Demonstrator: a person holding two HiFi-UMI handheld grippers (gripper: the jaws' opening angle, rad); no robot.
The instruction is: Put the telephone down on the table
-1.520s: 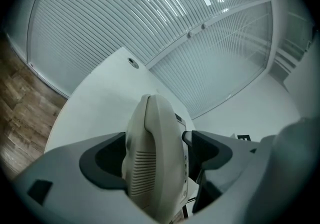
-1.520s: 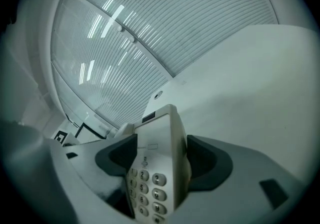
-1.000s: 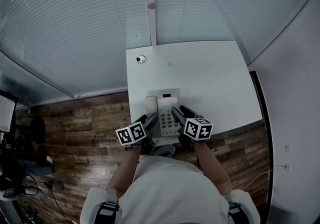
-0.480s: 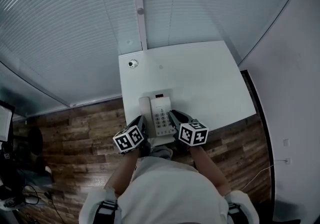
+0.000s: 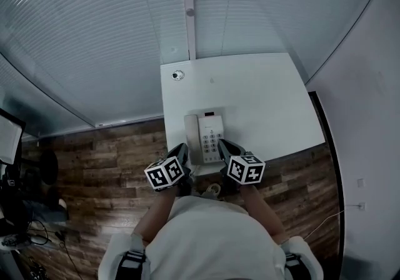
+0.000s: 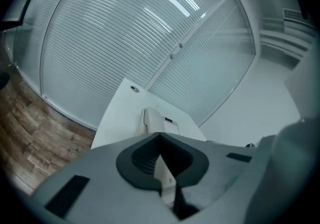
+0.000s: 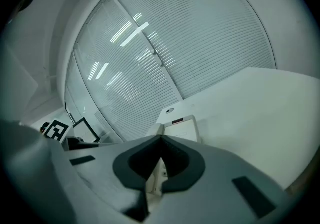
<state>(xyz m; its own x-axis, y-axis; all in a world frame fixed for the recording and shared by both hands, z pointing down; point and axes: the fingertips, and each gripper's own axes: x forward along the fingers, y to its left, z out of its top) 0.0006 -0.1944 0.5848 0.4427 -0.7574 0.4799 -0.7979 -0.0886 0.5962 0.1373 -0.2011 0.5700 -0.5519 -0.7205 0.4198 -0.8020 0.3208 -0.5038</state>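
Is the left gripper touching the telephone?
Cannot tell. In the left gripper view the left gripper has just closed its tongs on nothing, and they hide the near end of the telephone; the head view shows no clear gap either.

Telephone (image 5: 205, 138) sat on the table (image 5: 269, 94) by its near edge, left gripper (image 5: 183, 152) just left, right gripper (image 5: 224, 147) just right, small round object (image 5: 178, 75) at far left corner

Pale slatted blinds (image 5: 94, 35), dark wood-plank floor (image 5: 106, 154), white table (image 5: 262, 104) against them
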